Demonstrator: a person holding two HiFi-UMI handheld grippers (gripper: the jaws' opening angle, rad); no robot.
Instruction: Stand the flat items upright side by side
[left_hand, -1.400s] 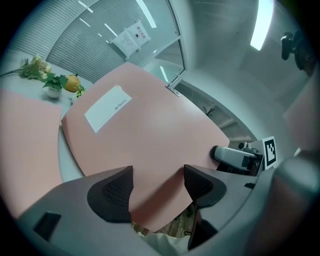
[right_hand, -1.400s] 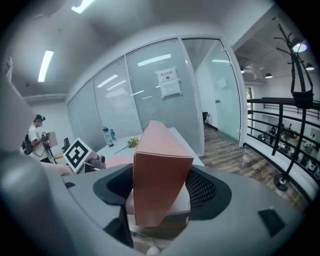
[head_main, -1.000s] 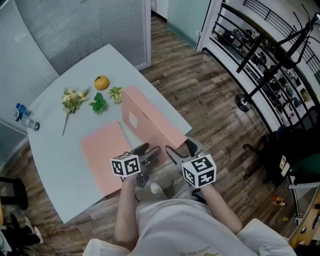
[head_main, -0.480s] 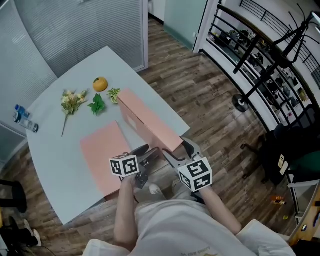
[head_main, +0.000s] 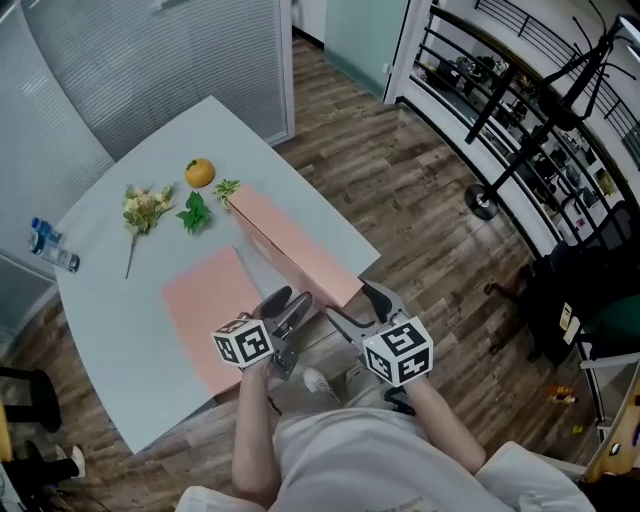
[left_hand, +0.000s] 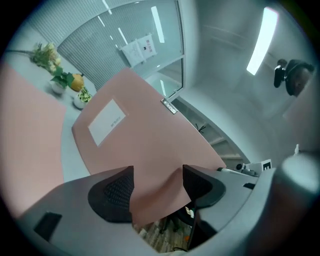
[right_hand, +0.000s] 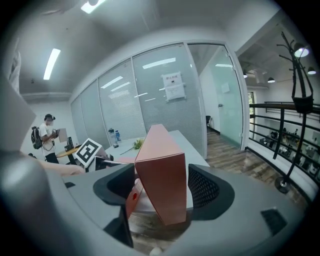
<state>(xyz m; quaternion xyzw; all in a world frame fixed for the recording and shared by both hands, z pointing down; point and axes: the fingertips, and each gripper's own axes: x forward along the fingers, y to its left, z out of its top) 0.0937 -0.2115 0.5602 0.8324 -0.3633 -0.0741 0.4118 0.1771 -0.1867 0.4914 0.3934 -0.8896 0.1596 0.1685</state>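
A pink flat box (head_main: 290, 240) stands on its long edge on the pale table (head_main: 110, 330), its near end past the table's front edge. My right gripper (head_main: 352, 305) is shut on that near end; in the right gripper view the box (right_hand: 160, 175) fills the gap between the jaws of that gripper (right_hand: 161, 187). My left gripper (head_main: 285, 302) is open beside the box's labelled face (left_hand: 145, 145), and the box's lower corner shows between its jaws (left_hand: 157, 187). Whether they touch it is unclear. A second pink flat item (head_main: 205, 300) lies flat to the left.
An orange (head_main: 200, 172), green sprigs (head_main: 195, 212), a flower stem (head_main: 143, 205) and a water bottle (head_main: 50, 250) lie at the table's far side. Wooden floor (head_main: 400, 190) and a black railing (head_main: 520, 90) are to the right. A person (right_hand: 50, 135) stands far off.
The pink box has tipped from leaning over to nearly upright on its edge. Both grippers shifted slightly with it at its near end.
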